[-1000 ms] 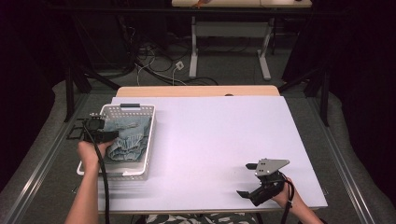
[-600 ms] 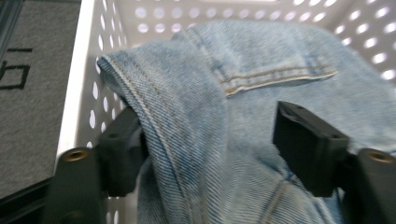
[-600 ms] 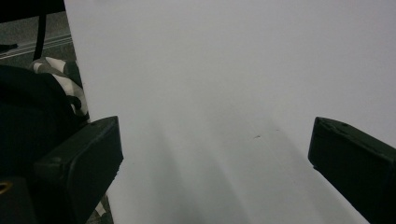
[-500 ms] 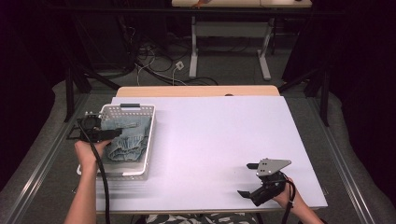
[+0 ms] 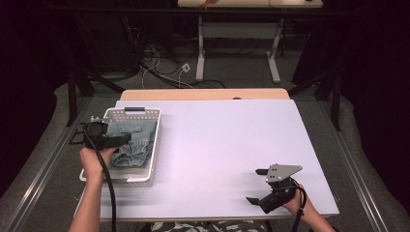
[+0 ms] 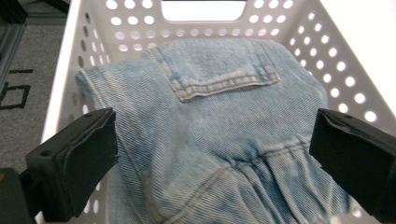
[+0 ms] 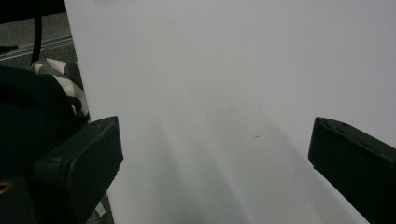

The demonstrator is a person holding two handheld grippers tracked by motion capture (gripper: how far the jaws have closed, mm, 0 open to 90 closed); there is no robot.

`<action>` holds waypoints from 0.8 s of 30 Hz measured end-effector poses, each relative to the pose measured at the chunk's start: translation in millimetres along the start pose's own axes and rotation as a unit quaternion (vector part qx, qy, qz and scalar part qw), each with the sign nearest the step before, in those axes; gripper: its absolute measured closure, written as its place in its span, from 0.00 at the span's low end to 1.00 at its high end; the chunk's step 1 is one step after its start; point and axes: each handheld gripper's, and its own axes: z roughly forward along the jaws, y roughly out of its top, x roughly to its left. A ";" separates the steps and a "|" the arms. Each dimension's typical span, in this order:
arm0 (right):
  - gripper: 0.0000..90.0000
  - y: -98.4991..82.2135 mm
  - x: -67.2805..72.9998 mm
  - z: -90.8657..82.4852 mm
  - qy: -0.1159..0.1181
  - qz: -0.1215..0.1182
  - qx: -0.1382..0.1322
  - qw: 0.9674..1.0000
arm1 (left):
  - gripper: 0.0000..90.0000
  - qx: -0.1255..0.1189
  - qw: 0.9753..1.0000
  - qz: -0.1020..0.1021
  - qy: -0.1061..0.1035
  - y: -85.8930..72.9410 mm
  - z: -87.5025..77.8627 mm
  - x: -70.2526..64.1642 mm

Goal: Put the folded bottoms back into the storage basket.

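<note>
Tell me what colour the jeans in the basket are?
The jeans are light, faded blue denim; the left gripper view shows them best.

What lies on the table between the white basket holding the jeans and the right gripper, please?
Nothing: in the high view the white table is bare between the basket with the jeans and the right gripper.

Text/labels: none legible.
Black marks are seen on the grey floor [image 6: 11, 91] beside the basket [image 6: 63, 84] in the left gripper view, cut off at frame edge; no brand or no. can be made out on the denim [image 6: 219, 135].
</note>
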 end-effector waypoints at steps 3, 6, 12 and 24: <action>0.03 -0.1 -0.2 -0.1 0.000 -0.001 -0.001 1.000 | 0.00 -0.001 1.000 0.014 -0.003 -1.4 -2.9 -8.6; 0.03 -0.1 0.0 -0.5 0.001 -0.001 -0.002 1.000 | 0.00 -0.006 1.000 0.029 -0.008 -3.6 -6.7 -17.9; 0.03 0.0 0.2 -0.6 0.002 -0.001 -0.003 1.000 | 0.00 -0.018 0.998 0.050 -0.020 -8.2 -15.7 -34.4; 0.03 0.2 0.7 -0.9 0.001 -0.001 -0.003 1.000 | 0.00 -0.034 0.995 0.079 -0.051 -20.8 -32.5 -59.9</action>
